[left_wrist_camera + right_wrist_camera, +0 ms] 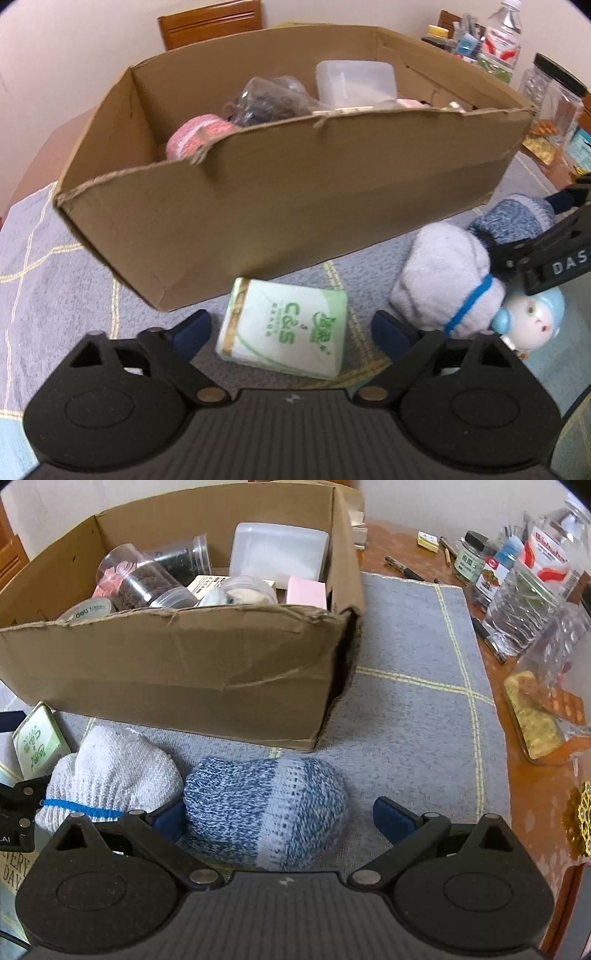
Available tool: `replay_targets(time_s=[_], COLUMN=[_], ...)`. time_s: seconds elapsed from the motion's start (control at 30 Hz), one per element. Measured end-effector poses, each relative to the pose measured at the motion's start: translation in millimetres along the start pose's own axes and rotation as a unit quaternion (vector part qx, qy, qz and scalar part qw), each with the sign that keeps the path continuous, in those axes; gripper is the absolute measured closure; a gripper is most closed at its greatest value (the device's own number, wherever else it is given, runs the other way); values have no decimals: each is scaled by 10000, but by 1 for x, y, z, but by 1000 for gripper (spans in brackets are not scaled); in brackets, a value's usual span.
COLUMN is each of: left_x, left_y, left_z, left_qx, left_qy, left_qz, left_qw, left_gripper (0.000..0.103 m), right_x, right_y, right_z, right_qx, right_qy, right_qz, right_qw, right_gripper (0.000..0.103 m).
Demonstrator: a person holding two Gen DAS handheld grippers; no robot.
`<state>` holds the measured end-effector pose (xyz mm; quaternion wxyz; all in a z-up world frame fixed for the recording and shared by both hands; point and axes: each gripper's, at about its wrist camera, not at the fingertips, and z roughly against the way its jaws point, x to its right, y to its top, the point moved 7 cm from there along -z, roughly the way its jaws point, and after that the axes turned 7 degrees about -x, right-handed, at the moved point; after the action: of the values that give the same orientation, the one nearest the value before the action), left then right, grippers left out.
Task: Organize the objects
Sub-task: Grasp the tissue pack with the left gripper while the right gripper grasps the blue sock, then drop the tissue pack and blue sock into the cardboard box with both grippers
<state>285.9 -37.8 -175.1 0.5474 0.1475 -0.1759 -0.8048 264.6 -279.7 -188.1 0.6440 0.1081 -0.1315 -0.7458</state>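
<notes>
A cardboard box (295,192) stands on a grey cloth, also in the right wrist view (166,672), holding jars, a plastic container and a pink yarn ball (195,136). My left gripper (291,332) is open, its jaws either side of a green-and-white tissue pack (284,328) lying before the box; the pack also shows in the right wrist view (35,746). My right gripper (275,819) is open around a blue knit sock bundle (266,805), which also shows in the left wrist view (509,218). A white sock bundle (110,775) lies left of it.
A small doll with a blue hat (532,317) lies beside the white sock bundle (443,273). Bottles and jars (517,576), pens and blister packs (535,716) crowd the wooden table at the right. A wooden chair (210,22) stands behind the box.
</notes>
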Motion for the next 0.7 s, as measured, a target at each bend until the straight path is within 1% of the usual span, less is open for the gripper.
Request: replay_targets(time_s=[0.07,0.13,0.17,0.2,0.4,0.57,0.7], left_x=[2,3,3,3,3,-2,-1], left_y=[1,2,3,3,-5,-5,-3], left_z=[1,2,3,2,9,19,41], left_qx=[3,8,2,0,-54,-94,-119], left_qy=[-72,-157,-203,-240,-379,-576,-738], left_qz=[-17,2,7,20,46,-9,-182], left_qw=[10000,9999,9998,9997,9993,9983,9970], left_gripper=[23,33,34,38,39,39,39], right_x=[-1,-3,-5,-6,-8,-1,3], right_y=[0,0,0,0,0,-2,-3], right_z=[2,5,6,8,13,27,44], right_qx=[-1,-18,-25,-26,-14,13,73], right_qy=[39,120,145,138,35,59,116], right_qz=[68,108,141,176,269,273,287], right_qw=[10000,9999,9998,9997,9996,9996,9995], right_gripper=[6,15,17,19,24,24,24])
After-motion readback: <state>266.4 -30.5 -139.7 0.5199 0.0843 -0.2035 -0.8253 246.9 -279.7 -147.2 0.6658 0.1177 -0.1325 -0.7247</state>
